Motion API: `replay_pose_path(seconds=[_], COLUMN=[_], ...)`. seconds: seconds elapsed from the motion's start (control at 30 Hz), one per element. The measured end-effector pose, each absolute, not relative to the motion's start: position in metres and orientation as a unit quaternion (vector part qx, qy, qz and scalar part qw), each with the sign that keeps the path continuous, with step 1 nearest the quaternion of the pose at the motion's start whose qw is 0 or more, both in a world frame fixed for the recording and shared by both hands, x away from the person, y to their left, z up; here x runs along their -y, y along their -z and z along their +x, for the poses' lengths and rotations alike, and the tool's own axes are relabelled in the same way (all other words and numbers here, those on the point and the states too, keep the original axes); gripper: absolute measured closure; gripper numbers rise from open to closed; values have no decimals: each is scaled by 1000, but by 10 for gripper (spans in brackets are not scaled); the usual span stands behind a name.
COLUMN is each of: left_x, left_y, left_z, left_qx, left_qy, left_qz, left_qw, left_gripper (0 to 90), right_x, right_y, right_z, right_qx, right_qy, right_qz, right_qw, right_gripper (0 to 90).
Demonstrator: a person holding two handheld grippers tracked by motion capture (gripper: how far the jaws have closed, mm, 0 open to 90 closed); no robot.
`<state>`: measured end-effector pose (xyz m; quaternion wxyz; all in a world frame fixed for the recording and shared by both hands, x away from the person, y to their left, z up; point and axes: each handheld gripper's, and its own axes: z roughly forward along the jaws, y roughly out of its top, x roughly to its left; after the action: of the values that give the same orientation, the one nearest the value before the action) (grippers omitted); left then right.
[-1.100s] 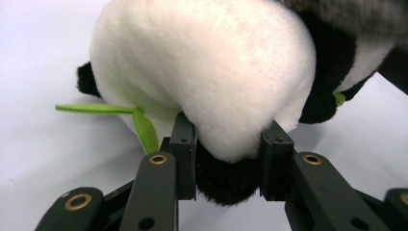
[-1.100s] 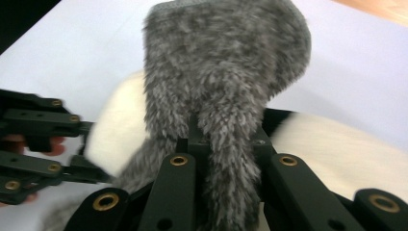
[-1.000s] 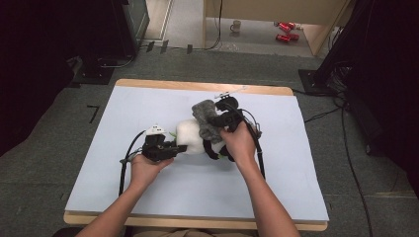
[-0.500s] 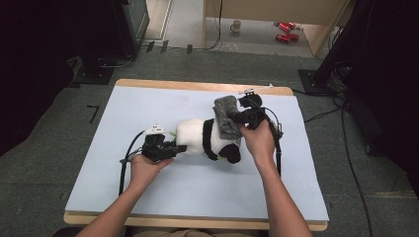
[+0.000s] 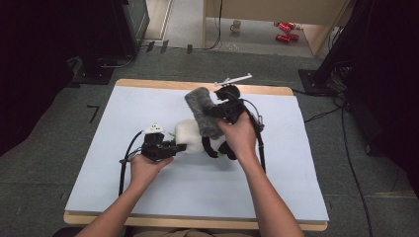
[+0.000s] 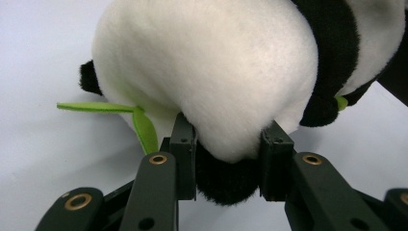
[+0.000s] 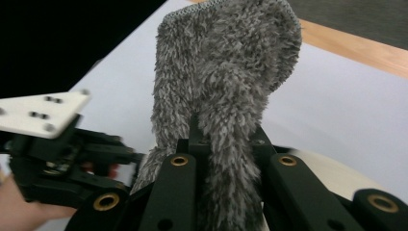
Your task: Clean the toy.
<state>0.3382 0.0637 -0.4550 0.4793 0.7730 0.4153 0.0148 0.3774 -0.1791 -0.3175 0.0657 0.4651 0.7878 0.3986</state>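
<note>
- left gripper view: the left gripper (image 6: pixel 230 166) has its two black jaws pinched on the underside of a plush panda (image 6: pixel 216 82), the pads sunk into white and black fur.
- a green felt leaf (image 6: pixel 126 115) sticks out of the panda beside one jaw.
- right gripper view: the right gripper (image 7: pixel 226 144) is clamped on a shaggy grey cloth (image 7: pixel 226 72), the pile bunched tight between the jaws and the rest of it standing up above them.
- high view: the right gripper (image 5: pixel 217 111) holds the grey cloth (image 5: pixel 201 111) raised above the panda (image 5: pixel 195 136); the cloth's lower end reaches down to the toy (whether it touches i cannot tell).
- the left gripper (image 5: pixel 174 147) grips the panda low at its left end, and the toy lies near the middle of the table.
- the table (image 5: pixel 148 192) carries a pale blue-white sheet with a wooden rim showing at the far and near edges.
- around it lies grey carpet; on the lighter floor beyond stand a mug (image 5: pixel 236 25) and red cans (image 5: pixel 284 30), and dark equipment flanks both sides.
</note>
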Motion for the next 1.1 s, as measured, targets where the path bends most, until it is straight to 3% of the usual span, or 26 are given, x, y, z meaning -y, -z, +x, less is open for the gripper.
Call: replay_pose_path(seconds=[0.23, 0.43, 0.77, 0.87, 1.1], left_x=[-64, -63, -70, -67, -68], left_y=[453, 454, 457, 456, 456], left_z=[338, 338, 345, 344, 345], left_qx=[-415, -419, -430, -424, -426], left_qy=[-21, -19, -1, -6, -2], left_qz=[770, 773, 764, 767, 765], left_qw=[484, 476, 481, 482, 483], left_gripper=[663, 662, 663, 664, 664], right_x=[125, 113, 168, 191, 230], right_y=[340, 372, 365, 364, 355], right_z=[381, 384, 380, 380, 375], right_qx=[-810, -821, -808, -791, -767], right_qy=[-387, -359, -338, -357, -374], right_qz=[440, 443, 479, 495, 518], right_qw=[30, 20, 65, 46, 65], right_gripper=[799, 798, 798, 797, 796])
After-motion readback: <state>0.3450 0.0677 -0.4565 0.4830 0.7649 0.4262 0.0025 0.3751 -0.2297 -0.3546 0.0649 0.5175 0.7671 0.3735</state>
